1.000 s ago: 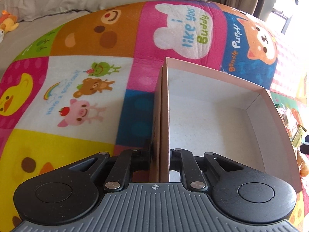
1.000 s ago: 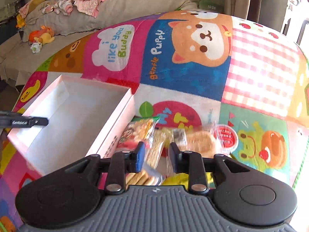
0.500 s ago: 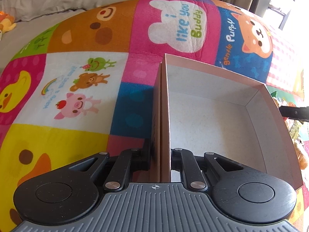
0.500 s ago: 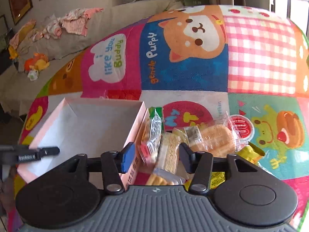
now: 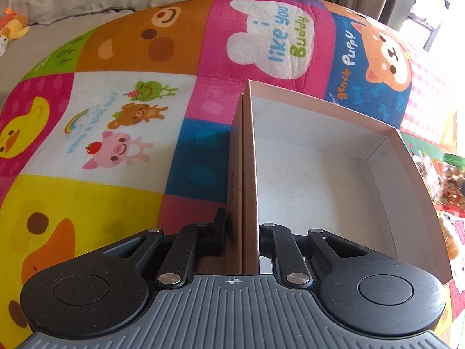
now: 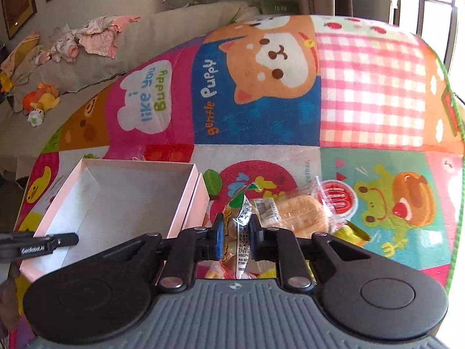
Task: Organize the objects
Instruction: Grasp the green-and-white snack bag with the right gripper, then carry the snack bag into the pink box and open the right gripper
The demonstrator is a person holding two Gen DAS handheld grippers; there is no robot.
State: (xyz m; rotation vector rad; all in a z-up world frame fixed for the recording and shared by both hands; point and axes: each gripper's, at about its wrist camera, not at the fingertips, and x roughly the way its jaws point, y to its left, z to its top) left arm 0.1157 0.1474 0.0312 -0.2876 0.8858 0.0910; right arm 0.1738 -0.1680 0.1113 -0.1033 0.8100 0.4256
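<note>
My right gripper [image 6: 236, 234] is now clamping a snack packet [image 6: 241, 232] (probably lifting); my left gripper [image 5: 243, 231] is pinching the box [image 5: 407, 157] wall.

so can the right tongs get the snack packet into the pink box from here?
Probably yes. The right tongs are shut on the snack packet; the pink box sits just left of them, open-topped and empty. The left tongs clamp only its far wall.
</note>
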